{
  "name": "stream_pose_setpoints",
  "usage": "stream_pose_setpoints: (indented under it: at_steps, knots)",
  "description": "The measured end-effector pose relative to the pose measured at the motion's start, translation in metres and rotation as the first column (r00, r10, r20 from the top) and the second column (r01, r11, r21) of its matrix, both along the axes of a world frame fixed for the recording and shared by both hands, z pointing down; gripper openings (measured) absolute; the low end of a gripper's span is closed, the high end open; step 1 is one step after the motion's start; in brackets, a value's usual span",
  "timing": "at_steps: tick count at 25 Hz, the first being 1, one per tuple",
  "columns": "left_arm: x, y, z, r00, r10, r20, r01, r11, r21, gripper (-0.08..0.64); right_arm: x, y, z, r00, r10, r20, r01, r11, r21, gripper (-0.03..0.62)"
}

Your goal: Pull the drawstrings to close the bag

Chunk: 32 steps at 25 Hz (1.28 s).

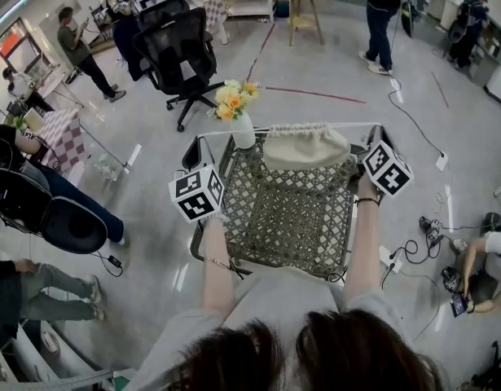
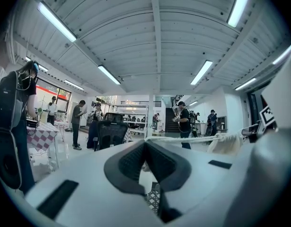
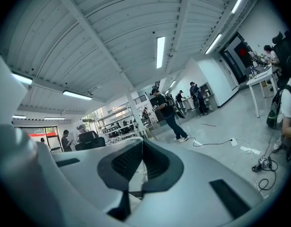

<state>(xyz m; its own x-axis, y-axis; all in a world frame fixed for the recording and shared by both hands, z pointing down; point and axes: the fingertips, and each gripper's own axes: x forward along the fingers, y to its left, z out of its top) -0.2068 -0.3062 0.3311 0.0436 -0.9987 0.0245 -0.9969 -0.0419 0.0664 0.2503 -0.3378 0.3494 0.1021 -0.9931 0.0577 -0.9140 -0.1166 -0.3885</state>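
Head view shows the cloth bag (image 1: 305, 147) midway between both grippers, mouth gathered, its cord (image 1: 234, 133) stretched out to either side. The left gripper (image 2: 146, 143) and right gripper (image 3: 141, 143) are each pinched tight on a cord end. The bag looks soft, light and limp, so the thin, possibly slippery cord is the place to hold.

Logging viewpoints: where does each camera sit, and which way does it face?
Head view: on the person's head, looking steeply down at table and bag; arms, both grippers show.
Left gripper view: on the left gripper, facing level across the room; shut fingers pinch the drawstring.
Right gripper view: on the right gripper, facing level; shut fingers show.
Shared: head and left gripper views show the bag.
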Motion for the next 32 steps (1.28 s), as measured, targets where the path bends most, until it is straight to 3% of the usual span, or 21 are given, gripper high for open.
stream_pose_setpoints:
  at_steps: [12,22,32]
  knots:
    - [-0.004,0.001,0.001,1.000,0.000,-0.014,0.000,1.000,0.004,0.028,-0.001,0.002,-0.001,1.000,-0.004,-0.004,0.004,1.000,0.006,0.023]
    - [0.000,0.005,-0.005,0.998,0.018,0.066,-0.021,0.999,0.036,0.028,-0.007,0.002,-0.006,0.975,-0.043,-0.219,0.042,0.999,-0.007,0.023]
    - [0.000,0.007,-0.003,0.994,0.015,0.110,-0.020,0.999,0.044,0.028,-0.010,0.002,-0.002,0.971,-0.051,-0.232,0.049,0.999,-0.012,0.023]
